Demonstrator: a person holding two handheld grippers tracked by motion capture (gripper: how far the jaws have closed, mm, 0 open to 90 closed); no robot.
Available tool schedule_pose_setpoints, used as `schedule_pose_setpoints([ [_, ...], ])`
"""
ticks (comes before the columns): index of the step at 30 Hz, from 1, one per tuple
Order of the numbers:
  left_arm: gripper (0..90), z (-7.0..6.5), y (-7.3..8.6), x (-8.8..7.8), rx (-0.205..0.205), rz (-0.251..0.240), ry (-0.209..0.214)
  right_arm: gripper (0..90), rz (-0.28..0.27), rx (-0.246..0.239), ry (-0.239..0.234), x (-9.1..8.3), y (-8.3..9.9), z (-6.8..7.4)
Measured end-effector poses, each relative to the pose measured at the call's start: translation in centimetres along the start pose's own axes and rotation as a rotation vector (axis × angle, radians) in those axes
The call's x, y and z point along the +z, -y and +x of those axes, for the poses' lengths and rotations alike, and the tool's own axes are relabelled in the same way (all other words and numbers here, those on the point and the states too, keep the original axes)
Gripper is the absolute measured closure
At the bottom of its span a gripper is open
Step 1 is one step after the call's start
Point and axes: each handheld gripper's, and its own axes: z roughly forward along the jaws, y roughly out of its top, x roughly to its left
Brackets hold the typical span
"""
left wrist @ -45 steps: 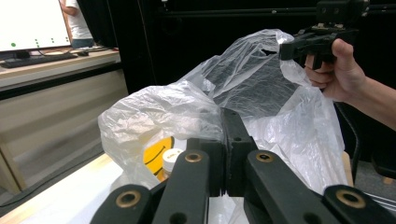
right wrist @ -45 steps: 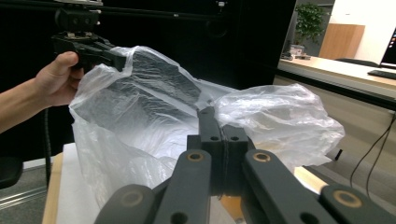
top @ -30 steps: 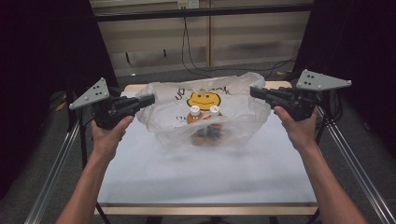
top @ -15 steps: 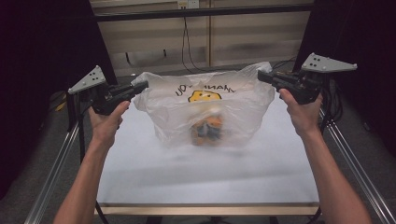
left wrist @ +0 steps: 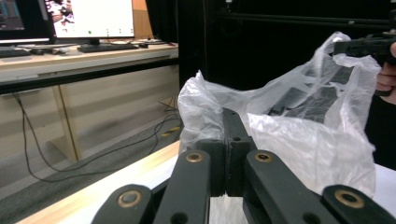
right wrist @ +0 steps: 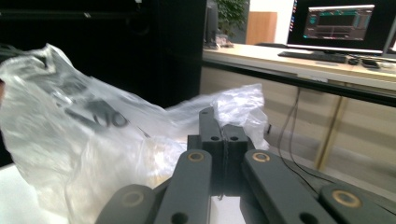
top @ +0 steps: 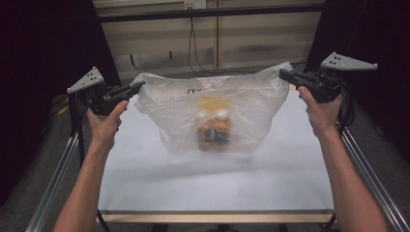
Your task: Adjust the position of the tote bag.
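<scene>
A translucent plastic bag (top: 241, 104) with a yellow smiley print hangs stretched between my two grippers above the white table (top: 212, 179). Orange bottles with white caps (top: 215, 133) sag in its bottom, close to the tabletop. My left gripper (top: 140, 86) is shut on the bag's left top corner, and in the left gripper view its jaws (left wrist: 231, 116) pinch the film of the bag (left wrist: 299, 135). My right gripper (top: 283, 73) is shut on the right top corner; in the right gripper view its jaws (right wrist: 218, 119) clamp crumpled plastic of the bag (right wrist: 84, 126).
Metal frame rails (top: 53, 179) run along both sides of the table, and its wooden front edge (top: 212, 216) faces me. Cables (top: 193, 48) hang at the back wall. A desk with monitors (right wrist: 336, 23) stands beyond the table.
Both grippers have risen and moved apart and away from me, lifting the bag from lying slack on the table to hanging upright and taut; the bottles have slid to its bottom.
</scene>
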Motion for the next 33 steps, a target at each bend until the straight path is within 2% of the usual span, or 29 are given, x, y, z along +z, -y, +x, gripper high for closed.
schedule_pose_setpoints([
  [2,89.9,0.3,0.6,-0.3,-0.009,0.007,-0.008,90.0,0.016,-0.001,0.01,-0.1,0.6,0.0],
  [4,89.9,0.4,1.1,-0.6,-0.018,0.003,0.004,90.0,0.029,0.004,0.014,-0.2,1.2,0.0],
  [6,89.9,0.1,1.4,-0.6,-0.003,0.019,-0.003,90.0,0.031,0.008,0.015,-0.2,1.8,0.1],
  [9,89.9,0.3,2.0,-0.7,-0.006,0.039,-0.012,90.0,0.041,-0.002,0.021,-0.2,2.3,0.3],
  [12,90.0,0.8,2.8,-0.8,-0.022,0.058,-0.029,90.0,0.051,-0.001,0.016,-0.2,2.9,0.3],
  [13,89.9,0.7,3.1,-0.8,-0.017,0.065,-0.055,90.0,0.057,-0.001,0.022,-0.2,3.2,0.2],
  [14,89.9,0.8,3.4,-0.7,-0.024,0.058,-0.031,90.0,0.068,0.001,0.035,-0.2,3.4,0.2],
  [16,89.9,0.6,3.8,-0.5,-0.035,0.054,-0.026,90.0,0.085,0.009,0.035,0.1,4.1,0.0],
  [17,90.0,0.7,3.9,-0.5,-0.028,0.066,-0.034,90.0,0.084,0.012,0.04,0.1,4.3,-0.1],
  [19,90.0,1.1,4.3,-0.5,-0.041,0.068,-0.033,90.0,0.073,0.035,0.035,0.1,4.8,-0.4],
  [20,90.0,1.3,4.5,-0.5,-0.043,0.08,-0.048,90.0,0.078,0.035,0.042,0.0,5.0,-0.4],
  [21,90.0,1.5,4.6,-0.4,-0.043,0.082,-0.036,90.0,0.08,0.039,0.036,0.0,5.2,-0.6],
  [22,90.0,1.4,4.8,-0.3,-0.059,0.085,-0.034,90.0,0.081,0.046,0.029,0.1,5.5,-0.6],
  [24,90.0,1.3,4.9,0.0,-0.034,0.104,-0.029,90.0,0.091,0.034,0.047,0.1,5.9,-0.6],
  [29,90.0,1.3,5.4,0.7,-0.024,0.138,-0.031,90.0,0.091,0.051,0.037,0.1,7.2,-0.9],
  [32,90.0,1.1,5.9,1.2,-0.003,0.19,-0.053,90.0,0.1,0.067,0.044,0.0,8.0,-1.1],
  [33,90.0,1.1,6.1,1.3,-0.004,0.19,-0.044,90.0,0.107,0.062,0.049,0.0,8.2,-1.1],
])
